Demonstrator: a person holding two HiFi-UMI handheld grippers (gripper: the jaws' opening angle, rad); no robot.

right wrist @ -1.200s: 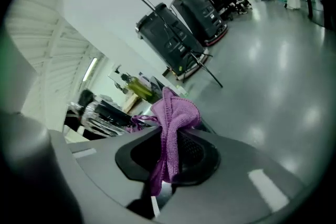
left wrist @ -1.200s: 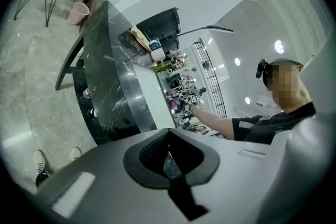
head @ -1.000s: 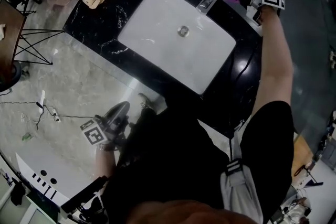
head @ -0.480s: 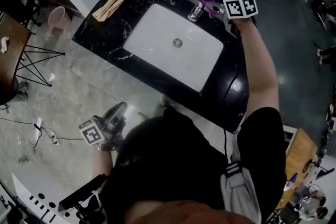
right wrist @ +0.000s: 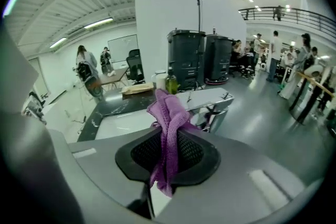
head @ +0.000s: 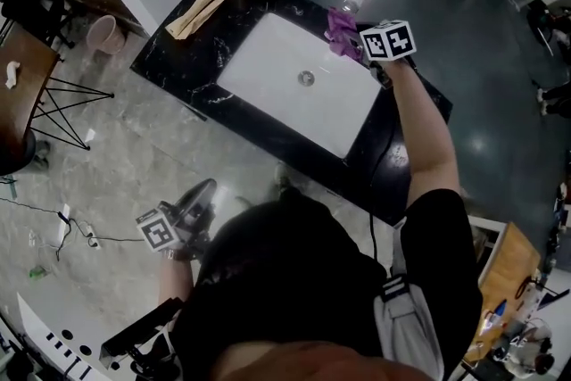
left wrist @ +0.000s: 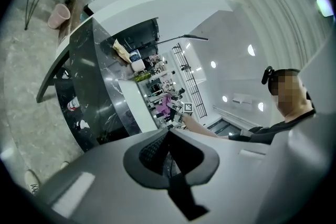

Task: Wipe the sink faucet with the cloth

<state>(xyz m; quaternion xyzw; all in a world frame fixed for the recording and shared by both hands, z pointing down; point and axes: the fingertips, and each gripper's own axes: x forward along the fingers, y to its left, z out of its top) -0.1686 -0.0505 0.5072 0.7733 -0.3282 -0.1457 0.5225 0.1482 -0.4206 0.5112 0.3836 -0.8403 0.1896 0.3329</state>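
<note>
Nearest, the left gripper (left wrist: 170,160) is held low at the person's side, jaws closed on nothing. Further out, the purple cloth (right wrist: 169,113) is pinched in the right gripper (right wrist: 167,157). It has been swung across to just beside the faucet (right wrist: 212,113) at the sink's (head: 268,58) back rim, so wiping likely continues.

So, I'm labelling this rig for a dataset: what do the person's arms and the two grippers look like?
The left gripper and right gripper each have a smooth grey body with a black, dimpled jaw mouth. Each carries a white cube with black square markers. The person wears a black short-sleeved top; the forearms are bare.
</note>
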